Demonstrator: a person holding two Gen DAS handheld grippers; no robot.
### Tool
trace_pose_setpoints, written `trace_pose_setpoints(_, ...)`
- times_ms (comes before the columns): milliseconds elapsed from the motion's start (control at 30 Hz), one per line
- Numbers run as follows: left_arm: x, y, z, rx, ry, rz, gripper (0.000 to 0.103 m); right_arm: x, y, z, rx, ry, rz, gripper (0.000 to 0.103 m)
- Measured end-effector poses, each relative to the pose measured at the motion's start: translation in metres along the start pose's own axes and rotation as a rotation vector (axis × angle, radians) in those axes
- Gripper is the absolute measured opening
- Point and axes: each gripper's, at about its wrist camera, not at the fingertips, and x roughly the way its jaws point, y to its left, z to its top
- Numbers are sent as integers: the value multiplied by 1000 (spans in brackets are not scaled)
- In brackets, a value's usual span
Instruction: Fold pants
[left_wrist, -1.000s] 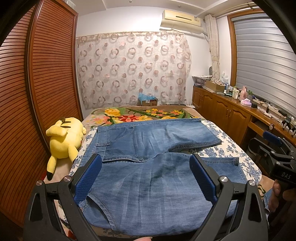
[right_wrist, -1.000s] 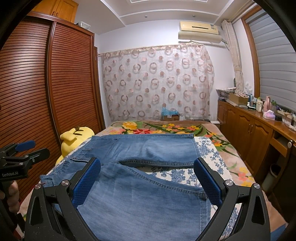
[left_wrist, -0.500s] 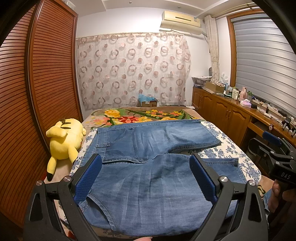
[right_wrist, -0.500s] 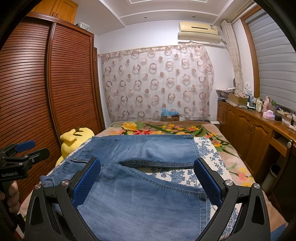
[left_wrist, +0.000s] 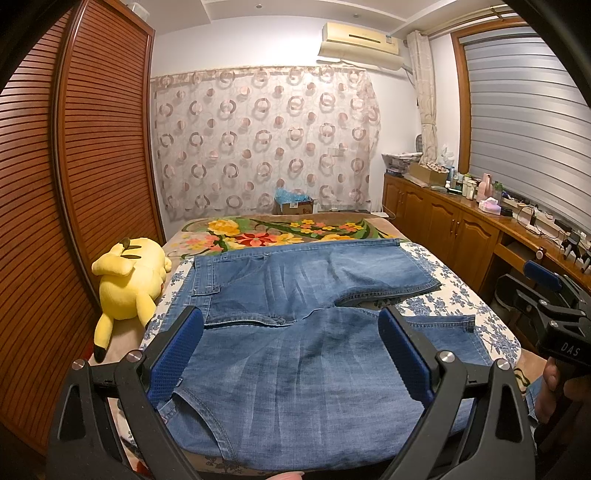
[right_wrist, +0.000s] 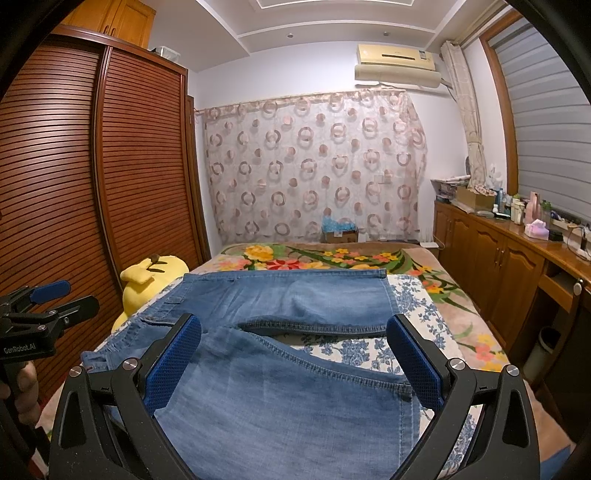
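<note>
Blue denim pants (left_wrist: 295, 354) (right_wrist: 280, 384) lie spread flat on the bed, waistband to the left, the two legs running right with a gap between them. My left gripper (left_wrist: 291, 328) hovers open above the near leg and seat, holding nothing. My right gripper (right_wrist: 295, 332) hovers open over the near leg's hem end, also holding nothing. Each gripper shows at the edge of the other's view: the right gripper (left_wrist: 546, 295) on the right, the left gripper (right_wrist: 44, 310) on the left, both held by hands.
A yellow plush toy (left_wrist: 129, 280) lies at the bed's left edge beside the slatted wardrobe (left_wrist: 74, 184). A floral blanket (left_wrist: 280, 232) covers the bed's far end. Wooden cabinets (left_wrist: 450, 229) with clutter line the right wall; a curtain (left_wrist: 262, 140) hangs behind.
</note>
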Motion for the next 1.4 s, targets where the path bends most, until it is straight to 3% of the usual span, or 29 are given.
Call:
trace_pose_setpoints(700,0,0,0,1,0,-1,96,1,0,0,1,-4,0,101)
trace_pose_setpoints(1400,43,11,-25,11,134,-15,96,8,-13,-10,16,72,-15,101)
